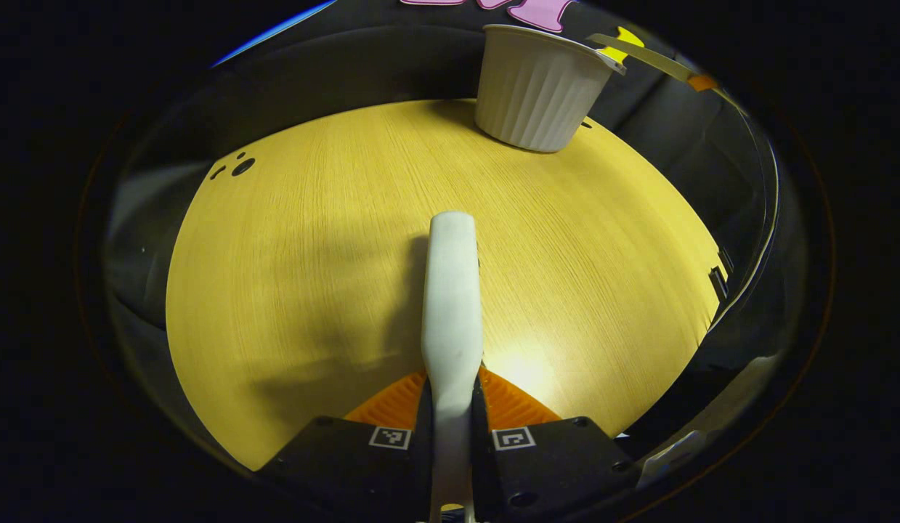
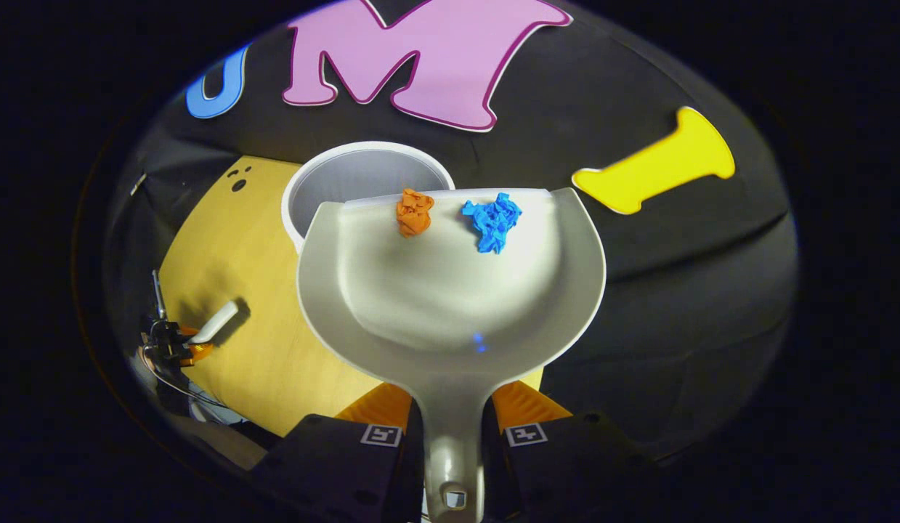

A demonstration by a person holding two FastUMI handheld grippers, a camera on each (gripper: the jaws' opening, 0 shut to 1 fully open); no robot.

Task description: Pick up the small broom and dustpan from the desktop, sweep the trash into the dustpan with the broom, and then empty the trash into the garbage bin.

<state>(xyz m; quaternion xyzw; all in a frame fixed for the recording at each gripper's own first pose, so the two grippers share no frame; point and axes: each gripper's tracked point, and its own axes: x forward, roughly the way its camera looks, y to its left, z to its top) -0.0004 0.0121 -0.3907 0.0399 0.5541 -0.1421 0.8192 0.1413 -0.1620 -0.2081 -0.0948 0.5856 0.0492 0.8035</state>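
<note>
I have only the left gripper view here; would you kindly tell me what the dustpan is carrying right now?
Observer: The dustpan carries an orange paper wad and a blue paper wad, both near its front lip.
Operator: Where is that lip relative to the bin?
Observer: It is raised in front of the white garbage bin, overlapping the bin's opening.
Operator: Who holds the pan?
Observer: The right gripper, its jaws closed on the pan's handle.
</note>
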